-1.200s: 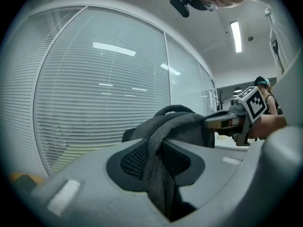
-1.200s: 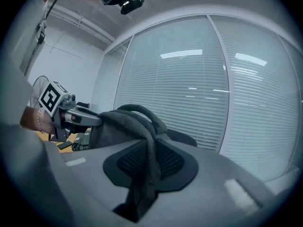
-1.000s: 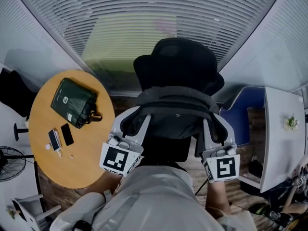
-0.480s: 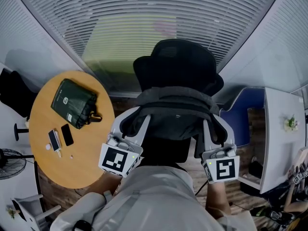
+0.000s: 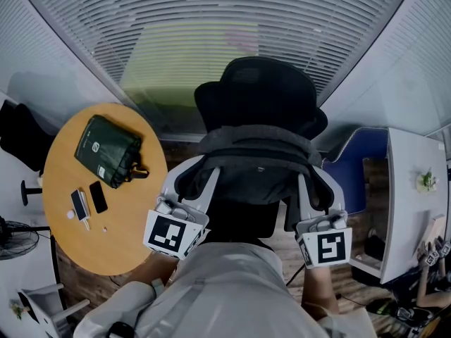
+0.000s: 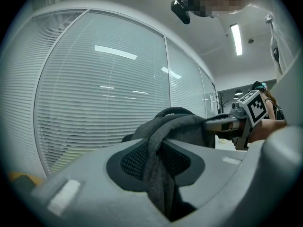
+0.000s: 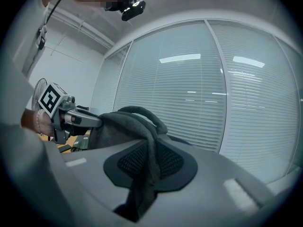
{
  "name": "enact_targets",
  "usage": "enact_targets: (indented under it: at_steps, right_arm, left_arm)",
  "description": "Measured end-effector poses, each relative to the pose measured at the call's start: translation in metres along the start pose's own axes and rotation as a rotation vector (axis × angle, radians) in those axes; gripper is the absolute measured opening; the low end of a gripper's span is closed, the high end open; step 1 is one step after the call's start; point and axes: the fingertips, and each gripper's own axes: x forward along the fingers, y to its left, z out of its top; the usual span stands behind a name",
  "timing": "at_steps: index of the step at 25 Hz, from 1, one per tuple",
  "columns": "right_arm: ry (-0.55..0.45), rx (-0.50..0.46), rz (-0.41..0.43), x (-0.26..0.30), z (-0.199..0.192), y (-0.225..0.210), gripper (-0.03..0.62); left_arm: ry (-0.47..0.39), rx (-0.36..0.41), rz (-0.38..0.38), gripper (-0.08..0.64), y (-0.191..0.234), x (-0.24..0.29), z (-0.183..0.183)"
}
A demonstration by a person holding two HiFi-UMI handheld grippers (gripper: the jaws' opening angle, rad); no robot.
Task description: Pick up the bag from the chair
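Head view — left claw (image 5: 197, 174) and right claw (image 5: 314, 183) each clamp the grey bag (image 5: 255, 159) at the black chair (image 5: 257, 94).

The left gripper (image 5: 199, 169) is drifting slightly leftward; a small indistinct shape (image 5: 428, 248) beside the desk (image 5: 412, 196) is creeping upward and inward.

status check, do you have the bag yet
Left gripper shut on the bag, right gripper too. Bag slung between both, against the chair. Round table off left, not in the way.
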Motion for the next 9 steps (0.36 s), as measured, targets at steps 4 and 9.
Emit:
enact_targets:
  at_steps: [4, 9]
  right_arm:
    - [-0.001, -0.001, 0.001, 0.0, 0.0012, -0.0029, 0.055]
    - [-0.003, -0.001, 0.002, 0.0002, 0.0002, -0.0035, 0.055]
  left_arm:
    - [-0.003, 0.0, 0.0, 0.087, -0.0012, 0.0023, 0.0025]
    - [0.003, 0.002, 0.001, 0.087, -0.0017, 0.0027, -0.0001]
